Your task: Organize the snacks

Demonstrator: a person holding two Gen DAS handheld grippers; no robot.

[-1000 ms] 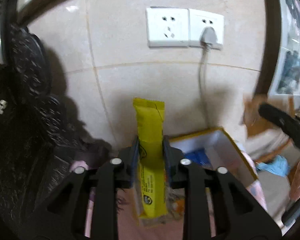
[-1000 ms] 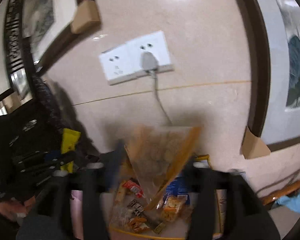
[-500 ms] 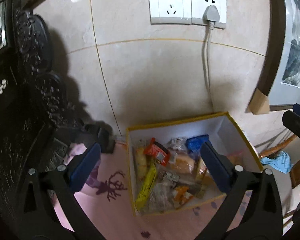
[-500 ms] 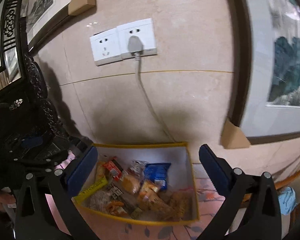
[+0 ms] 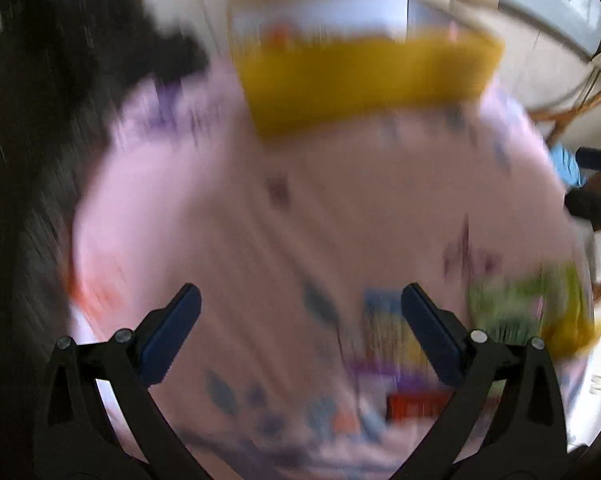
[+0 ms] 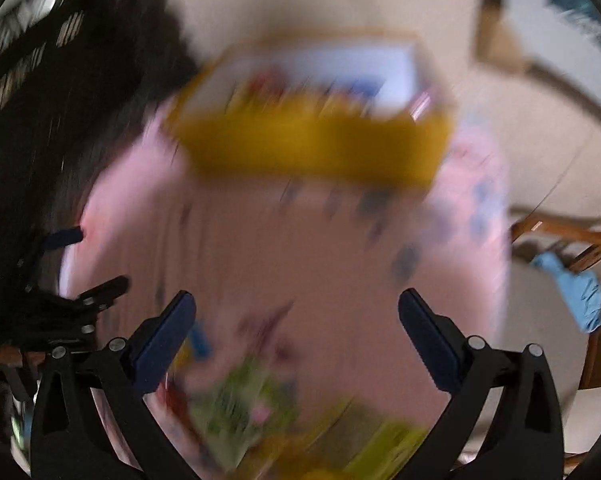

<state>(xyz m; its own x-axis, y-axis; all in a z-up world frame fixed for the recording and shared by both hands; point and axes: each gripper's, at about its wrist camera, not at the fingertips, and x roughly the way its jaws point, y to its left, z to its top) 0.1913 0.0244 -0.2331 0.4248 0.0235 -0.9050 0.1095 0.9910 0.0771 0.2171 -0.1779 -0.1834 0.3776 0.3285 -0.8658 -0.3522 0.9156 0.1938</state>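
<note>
Both views are heavily motion-blurred. A yellow box (image 5: 364, 80) with snacks inside stands at the far edge of a pink tablecloth (image 5: 260, 220); it also shows in the right wrist view (image 6: 312, 148). My left gripper (image 5: 300, 336) is open and empty above the cloth. Blurred snack packs lie near it: a blue and yellow one (image 5: 384, 332), a red one (image 5: 416, 406), a green one (image 5: 508, 312). My right gripper (image 6: 296, 336) is open and empty above a green pack (image 6: 240, 408) and a yellow pack (image 6: 380, 448).
Dark carved furniture (image 5: 32, 120) stands at the left. A wooden chair (image 6: 568, 236) with a blue cloth (image 6: 580, 292) on it is at the right. The left gripper (image 6: 72, 312) shows at the left of the right wrist view. A tiled wall rises behind the box.
Both grippers let their snacks go into the box, opened wide, and have now swung back and down toward the loose packs on the near part of the cloth.
</note>
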